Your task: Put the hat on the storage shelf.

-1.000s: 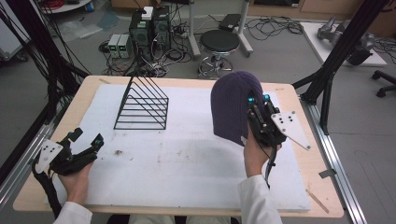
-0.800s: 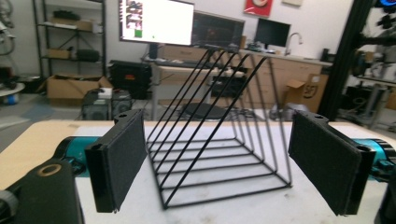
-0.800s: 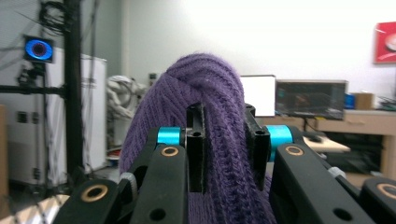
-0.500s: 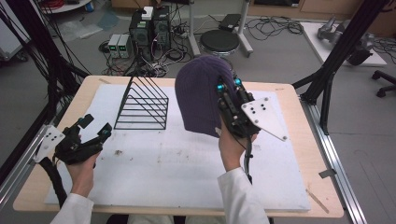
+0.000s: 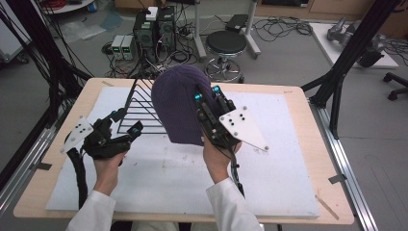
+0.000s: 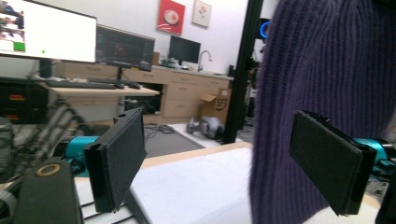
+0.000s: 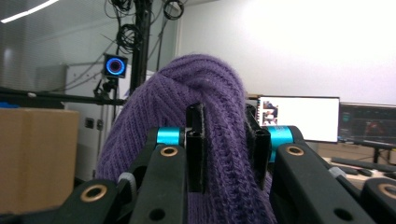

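Here the purple knit beanie [image 5: 179,103] hangs in the air above the middle of the worktop [image 5: 298,159], pinched by the right hand-held gripper [image 5: 206,96] at its right-hand side. In the right gripper view the two black jaws stand close together with a fold of the ribbed knit squeezed between them [image 7: 219,154], so this hand-held gripper is clamped on the beanie. The left hand-held gripper [image 5: 126,121] sits low and to the left, just beside the beanie; in the left gripper view its jaws are spread wide with nothing between the pads, and the knit [image 6: 322,79] rises behind the right-hand jaw.

A black wire rack [image 5: 139,108], triangular in outline, stands on the white mat [image 5: 168,183] behind the left hand-held gripper, and the beanie covers its right part in the high view.

The beanie is held upright: its rounded crown points up and away from the person, its open brim hangs down toward the mat, and its long axis runs roughly vertical.
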### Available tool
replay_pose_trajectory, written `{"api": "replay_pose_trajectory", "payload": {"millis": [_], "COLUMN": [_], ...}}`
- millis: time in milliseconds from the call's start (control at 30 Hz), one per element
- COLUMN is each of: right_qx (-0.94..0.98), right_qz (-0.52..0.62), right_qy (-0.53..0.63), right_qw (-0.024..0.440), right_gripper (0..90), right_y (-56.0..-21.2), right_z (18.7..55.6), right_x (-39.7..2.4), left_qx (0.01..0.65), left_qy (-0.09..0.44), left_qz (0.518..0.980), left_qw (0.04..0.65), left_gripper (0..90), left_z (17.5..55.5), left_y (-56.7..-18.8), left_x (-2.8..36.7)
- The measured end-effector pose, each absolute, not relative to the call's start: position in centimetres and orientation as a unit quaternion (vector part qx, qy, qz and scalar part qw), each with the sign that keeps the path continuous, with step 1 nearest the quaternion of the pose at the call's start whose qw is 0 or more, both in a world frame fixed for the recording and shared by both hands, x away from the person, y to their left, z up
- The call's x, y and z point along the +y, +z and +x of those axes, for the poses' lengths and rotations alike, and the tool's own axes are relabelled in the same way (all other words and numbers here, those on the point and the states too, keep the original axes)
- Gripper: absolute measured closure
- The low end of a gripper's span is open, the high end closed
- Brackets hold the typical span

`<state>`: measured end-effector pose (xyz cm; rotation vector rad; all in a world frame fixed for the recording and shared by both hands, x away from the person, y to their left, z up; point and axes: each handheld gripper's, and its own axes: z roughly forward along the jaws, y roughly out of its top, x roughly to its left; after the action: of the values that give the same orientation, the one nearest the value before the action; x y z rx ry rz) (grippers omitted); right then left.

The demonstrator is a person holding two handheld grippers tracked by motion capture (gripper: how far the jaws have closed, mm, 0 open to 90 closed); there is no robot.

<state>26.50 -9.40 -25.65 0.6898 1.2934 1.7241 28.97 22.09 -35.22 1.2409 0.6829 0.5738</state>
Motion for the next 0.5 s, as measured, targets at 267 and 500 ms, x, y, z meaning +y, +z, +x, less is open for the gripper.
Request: {"api": "replay_pose_trajectory", "payload": {"millis": [267,500], "right_qx": [0.511,0.510], "right_qz": [0.280,0.283], "right_qy": [0.720,0.734], "right_qw": [0.377,0.348], "right_gripper": [75.5,75.4], "right_y": [-26.0,-26.2], "right_z": [26.6,26.8], "right_x": [-8.5,-8.3], "left_qx": [0.284,0.277], "left_qy": [0.237,0.210], "left_qz": [0.573,0.578], "left_qw": [0.732,0.739], "left_gripper": [18.9,41.3], "left_z": [29.1,30.0], "left_y": [-34.9,-35.2], "left_x": [20.0,18.8]}}
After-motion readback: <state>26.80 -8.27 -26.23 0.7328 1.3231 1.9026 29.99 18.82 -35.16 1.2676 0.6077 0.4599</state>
